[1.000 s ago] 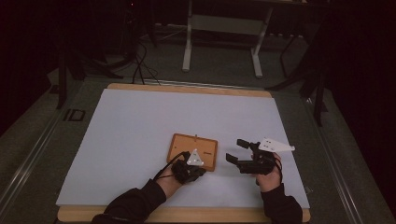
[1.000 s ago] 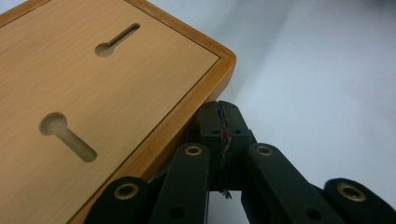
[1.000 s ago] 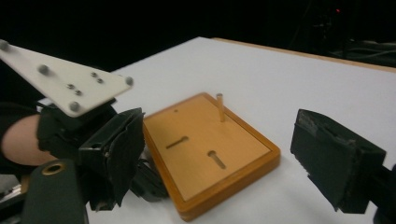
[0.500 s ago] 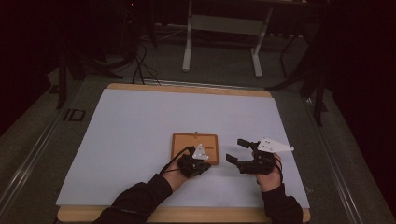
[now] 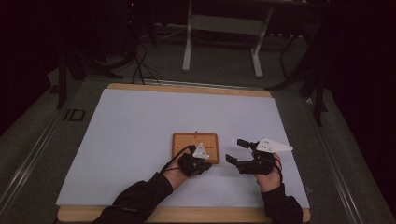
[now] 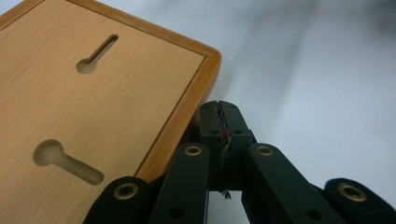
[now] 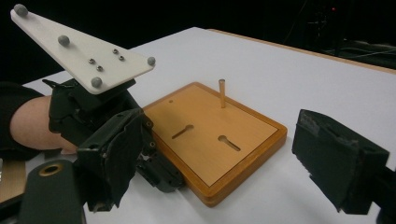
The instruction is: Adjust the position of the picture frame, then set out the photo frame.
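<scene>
Wooden board (image 5: 195,147) carries upright peg (image 7: 222,93); left tool (image 5: 198,164) beside it.

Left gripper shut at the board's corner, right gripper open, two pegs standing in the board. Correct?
Not quite: the board has one peg standing, as the right gripper view shows. The rest holds: left gripper shut at the board's corner, right gripper open.

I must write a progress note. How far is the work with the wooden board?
Little looks done: the wooden board lies flat on the white sheet, its single peg upright. In hand: the left gripper, jaws shut on nothing, rests at the board's near corner; the right gripper waits open beside it. Any gripping or moving of the board seems still ahead.
</scene>
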`<state>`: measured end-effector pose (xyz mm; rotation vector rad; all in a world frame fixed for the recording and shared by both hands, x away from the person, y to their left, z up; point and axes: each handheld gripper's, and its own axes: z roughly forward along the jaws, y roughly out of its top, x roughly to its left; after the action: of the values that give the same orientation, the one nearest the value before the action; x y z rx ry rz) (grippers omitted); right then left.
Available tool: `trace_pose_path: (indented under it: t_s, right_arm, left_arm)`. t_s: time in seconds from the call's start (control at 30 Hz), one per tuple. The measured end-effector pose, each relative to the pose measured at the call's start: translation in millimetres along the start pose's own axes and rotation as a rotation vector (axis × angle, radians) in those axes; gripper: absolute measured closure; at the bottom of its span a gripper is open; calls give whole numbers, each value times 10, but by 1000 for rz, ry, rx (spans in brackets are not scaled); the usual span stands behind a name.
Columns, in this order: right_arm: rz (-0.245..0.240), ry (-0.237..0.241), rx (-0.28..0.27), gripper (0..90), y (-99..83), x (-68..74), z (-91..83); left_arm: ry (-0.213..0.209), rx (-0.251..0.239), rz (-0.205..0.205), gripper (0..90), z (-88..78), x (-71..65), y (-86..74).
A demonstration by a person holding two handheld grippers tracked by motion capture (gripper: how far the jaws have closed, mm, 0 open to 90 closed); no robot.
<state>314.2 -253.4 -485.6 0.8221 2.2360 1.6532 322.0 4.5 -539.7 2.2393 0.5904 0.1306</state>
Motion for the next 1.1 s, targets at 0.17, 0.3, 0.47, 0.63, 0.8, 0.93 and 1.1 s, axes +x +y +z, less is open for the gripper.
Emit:
trace_pose_path:
  t_s: [0.17, 0.3, 0.47, 0.63, 0.8, 0.93, 1.1]
  right_arm:
    - [-5, -10, -2, 161, 1, 2, -5]
    - [-6, -16, -6, 161, 5, 5, -12]
    - [-5, -4, -16, 160, 18, 13, -16]
    - [-23, -13, -18, 163, 30, 40, -22]
    - [-21, -11, -16, 161, 35, 40, -24]
    - [-48, -25, -13, 137, 36, 46, -12]
    - [-42, -35, -5, 120, 38, 53, 8]
  left_arm:
    - [-21, -18, 6, 811, -110, -28, 4]
    - [-48, -47, 3, 767, -254, -39, -7]
    - [-75, -98, -16, 683, -460, 8, -50]
    - [-48, -145, -43, 665, -653, 112, -100]
    - [-31, -199, -56, 600, -836, 225, -141]
    - [-16, -242, -55, 600, -940, 313, -160]
    - [22, -254, -49, 601, -986, 422, -157]
